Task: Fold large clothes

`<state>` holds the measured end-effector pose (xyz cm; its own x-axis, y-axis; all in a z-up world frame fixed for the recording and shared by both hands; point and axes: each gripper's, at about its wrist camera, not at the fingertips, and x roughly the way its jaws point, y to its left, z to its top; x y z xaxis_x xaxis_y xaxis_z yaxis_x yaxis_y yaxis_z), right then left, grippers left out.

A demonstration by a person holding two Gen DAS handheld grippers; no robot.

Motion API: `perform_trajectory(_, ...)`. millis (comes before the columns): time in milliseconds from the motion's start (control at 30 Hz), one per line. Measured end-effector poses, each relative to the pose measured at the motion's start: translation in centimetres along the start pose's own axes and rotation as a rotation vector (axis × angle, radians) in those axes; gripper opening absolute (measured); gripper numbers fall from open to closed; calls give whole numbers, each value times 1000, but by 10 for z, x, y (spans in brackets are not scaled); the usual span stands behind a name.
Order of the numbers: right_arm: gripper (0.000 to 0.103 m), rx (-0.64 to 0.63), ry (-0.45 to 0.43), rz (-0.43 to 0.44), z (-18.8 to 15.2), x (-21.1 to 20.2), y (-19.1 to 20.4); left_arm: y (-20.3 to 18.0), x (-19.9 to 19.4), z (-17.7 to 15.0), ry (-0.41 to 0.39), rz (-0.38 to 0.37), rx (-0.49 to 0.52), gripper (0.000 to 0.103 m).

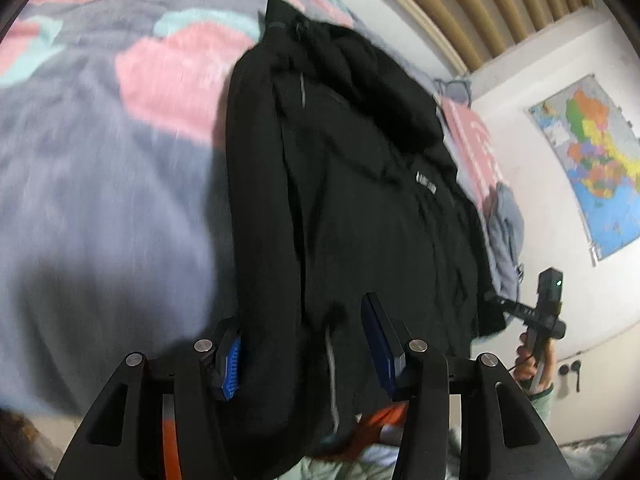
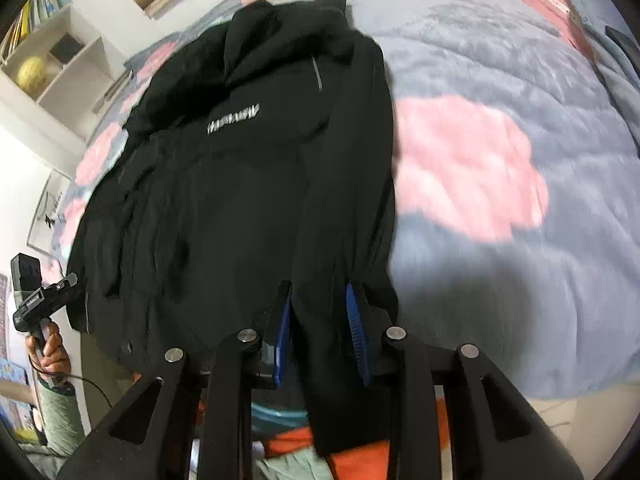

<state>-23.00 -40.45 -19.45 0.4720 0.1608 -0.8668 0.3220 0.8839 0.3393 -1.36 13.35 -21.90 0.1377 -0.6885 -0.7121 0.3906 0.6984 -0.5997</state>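
Gripping the hem of a black jacket (image 1: 352, 200) spread on a floral blanket (image 1: 120, 200), the left gripper (image 1: 304, 344) and right gripper (image 2: 320, 332) each pinch fabric; the lengthwise fold appears next, needing both corners carried together toward the collar.

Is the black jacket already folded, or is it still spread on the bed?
Partly folded lengthwise: the jacket lies narrow on the blanket, sides turned in. Both grippers grip its near hem.
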Motion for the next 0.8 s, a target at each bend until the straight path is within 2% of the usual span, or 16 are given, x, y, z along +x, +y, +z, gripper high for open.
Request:
perform_trajectory(133, 33, -32, 21, -88, -19, -4, 1, -12, -2, -15, 3, 56, 55, 51)
perform_trajectory(233, 33, -30, 34, -180, -25, 0, -2, -19, 6, -14, -3, 150, 75, 51)
perform_trajectory(367, 33, -10, 27, -135, -27, 2, -9, -24, 12, -14, -15, 178, 110, 51)
perform_trajectory(400, 33, -9, 28, -127, -27, 3, -10, -23, 13, -14, -16, 173, 106, 51)
perform_trajectory(433, 33, -8, 28, -119, -27, 6, -10, -23, 13, -13, -24, 167, 107, 37)
perform_trajectory(467, 23, -6, 25, -108, -27, 7, -9, -24, 10, -14, -36, 163, 110, 20)
perform_trajectory(500, 18, -6, 17, -84, -28, 5, -9, -26, 4, -14, -59, 141, 110, 18)
perform_trajectory(633, 18, -24, -39, -5, -24, -14, 2, -32, -28, -8, -176, -26, 89, 17)
perform_trajectory(700, 20, -21, -35, 37, -21, -13, 3, -26, -25, -3, -169, -83, 69, 17)
perform_trajectory(800, 25, 2, -1, 37, -23, 0, -2, -19, -3, -3, -114, -78, 47, 24)
